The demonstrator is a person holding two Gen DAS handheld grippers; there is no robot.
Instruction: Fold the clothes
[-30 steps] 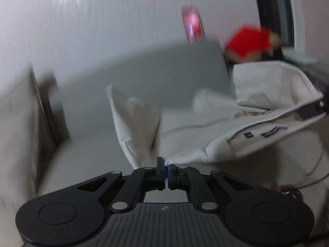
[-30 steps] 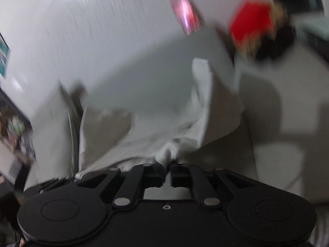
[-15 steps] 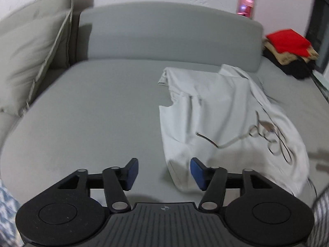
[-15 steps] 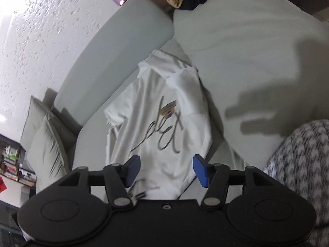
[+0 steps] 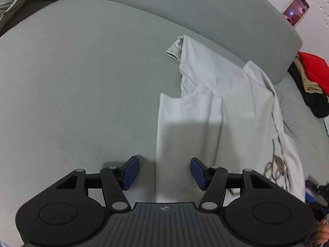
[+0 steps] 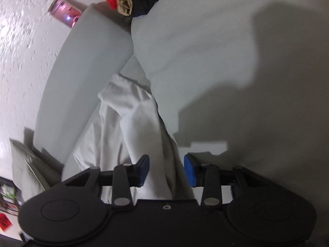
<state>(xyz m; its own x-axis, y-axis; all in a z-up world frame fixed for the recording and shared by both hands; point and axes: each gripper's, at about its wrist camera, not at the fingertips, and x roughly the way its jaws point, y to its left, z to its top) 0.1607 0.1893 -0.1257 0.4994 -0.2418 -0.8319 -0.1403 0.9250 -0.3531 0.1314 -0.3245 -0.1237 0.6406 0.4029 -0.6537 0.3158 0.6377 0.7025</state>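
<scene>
A white T-shirt (image 5: 222, 107) with a dark script print lies spread on the grey sofa seat (image 5: 78, 86), one sleeve pointing toward the backrest. My left gripper (image 5: 164, 173) is open just above the seat, its blue pads on either side of the shirt's near left edge. In the right wrist view the same shirt (image 6: 133, 127) runs along the gap between seat cushions. My right gripper (image 6: 166, 169) is open, with a raised fold of the shirt between its pads, not clamped.
A pile of red, tan and black clothes (image 5: 310, 78) sits at the sofa's far right end. A phone with a pink screen (image 5: 296, 10) leans on the white wall above the backrest. A grey cushion (image 6: 30, 168) lies at the left end.
A second ago both grippers were shut on the lifted shirt. They let go, the shirt dropped flat on the seat, and both grippers have come down close over its near edges, still open.
</scene>
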